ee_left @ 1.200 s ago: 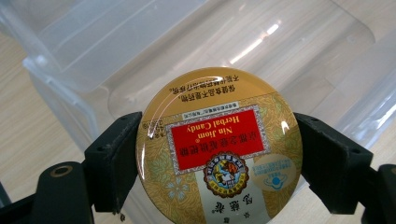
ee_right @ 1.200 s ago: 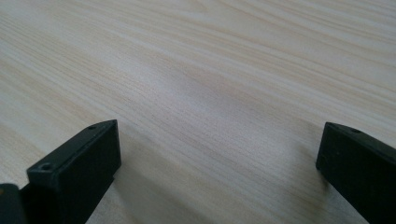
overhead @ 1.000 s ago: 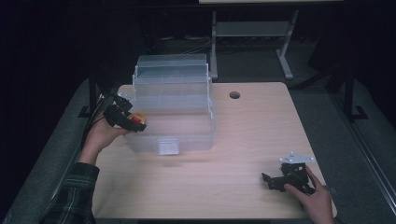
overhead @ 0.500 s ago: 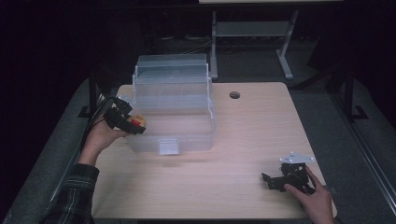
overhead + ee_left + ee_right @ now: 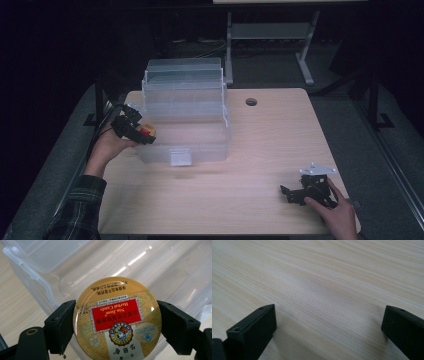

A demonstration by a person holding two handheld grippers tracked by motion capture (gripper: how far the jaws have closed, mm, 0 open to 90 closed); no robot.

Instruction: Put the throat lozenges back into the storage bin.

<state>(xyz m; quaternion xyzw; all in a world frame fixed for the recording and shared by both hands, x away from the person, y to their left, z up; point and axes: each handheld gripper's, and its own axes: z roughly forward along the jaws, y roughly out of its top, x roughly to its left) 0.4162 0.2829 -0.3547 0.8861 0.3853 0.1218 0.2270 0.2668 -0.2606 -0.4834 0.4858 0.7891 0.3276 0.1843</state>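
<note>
A round gold candy tin [image 5: 116, 318] with a red label sits clamped between both jaws of my left gripper [image 5: 115, 325]. In the high view the left gripper [image 5: 142, 132] holds the tin [image 5: 147, 131] against the left side of a clear plastic tiered storage box [image 5: 187, 117], over its lower front tray. The box's clear walls [image 5: 155, 267] fill the background behind the tin. My right gripper [image 5: 286, 192] rests low on the table near the front right corner, jaws wide apart over bare wood [image 5: 324, 290], holding nothing.
The light wooden table [image 5: 270, 140] has a round cable hole [image 5: 251, 102] behind the box on the right. A white latch [image 5: 180, 156] sticks out at the box's front. A metal stand [image 5: 270, 35] is on the dark floor beyond the table.
The left gripper with the tin has edged slightly right and forward, toward the box's lower tray. The right gripper has stayed put.
</note>
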